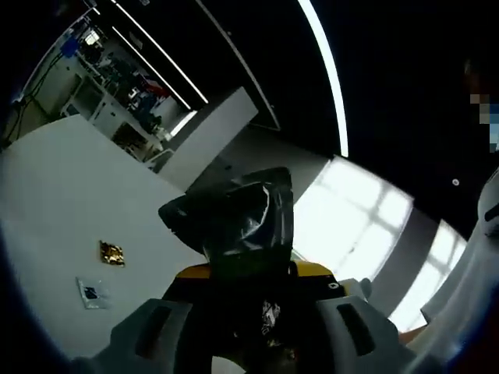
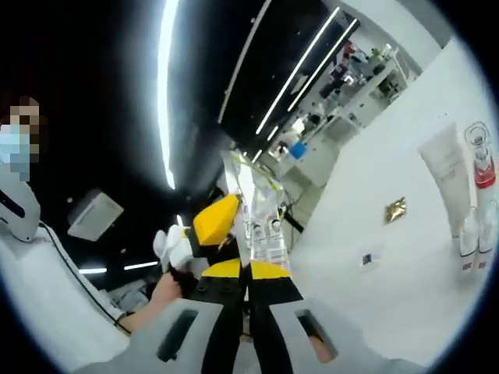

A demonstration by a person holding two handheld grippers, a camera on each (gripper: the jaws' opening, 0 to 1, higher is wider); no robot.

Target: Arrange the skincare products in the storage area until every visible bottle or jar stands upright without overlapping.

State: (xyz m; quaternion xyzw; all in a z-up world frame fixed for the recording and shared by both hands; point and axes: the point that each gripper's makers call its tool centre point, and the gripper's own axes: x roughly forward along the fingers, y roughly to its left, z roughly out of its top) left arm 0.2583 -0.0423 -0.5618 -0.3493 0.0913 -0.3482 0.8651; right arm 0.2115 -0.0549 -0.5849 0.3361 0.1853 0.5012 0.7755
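In the left gripper view, the left tongs point(image 1: 261, 315) pinch a crumpled black foil packet point(image 1: 238, 214) raised above the white worktop point(image 1: 62, 202). In the right gripper view, the right tongs point(image 2: 249, 300) are pressed together on a clear plastic packet point(image 2: 261, 222); a pale tube point(image 2: 446, 167) lies on the worktop.

Right gripper point(image 2: 260, 269) clamped on clear packet point(image 2: 263, 226); tube point(image 2: 448, 175), bottles point(image 2: 475, 226) upright on table point(image 2: 374, 312) at right.
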